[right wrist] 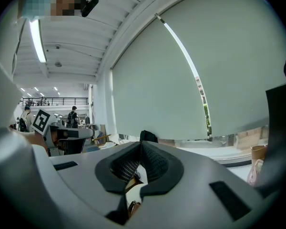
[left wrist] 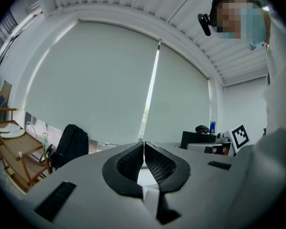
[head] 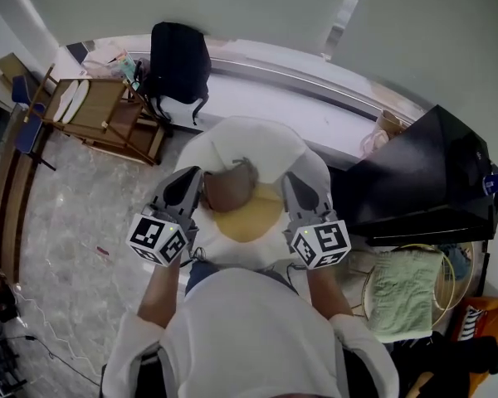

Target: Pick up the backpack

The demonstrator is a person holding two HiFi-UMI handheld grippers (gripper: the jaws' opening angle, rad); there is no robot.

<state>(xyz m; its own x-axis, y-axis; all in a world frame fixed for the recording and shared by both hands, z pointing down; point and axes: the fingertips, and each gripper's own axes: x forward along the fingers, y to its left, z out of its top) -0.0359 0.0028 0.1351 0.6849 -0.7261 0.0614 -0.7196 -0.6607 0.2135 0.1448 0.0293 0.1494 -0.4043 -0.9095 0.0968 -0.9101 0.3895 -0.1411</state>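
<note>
Left gripper (left wrist: 143, 151) and right gripper (right wrist: 139, 151) are both closed, empty. We judge the backpack (head: 179, 60) soft and floppy; we'd pinch its top.

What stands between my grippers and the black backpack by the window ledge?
A white rounded mass, tan and yellow on top, lies ahead of the left gripper and right gripper, between them and the black backpack. A wooden folding rack stands close at its left in the head view.
</note>
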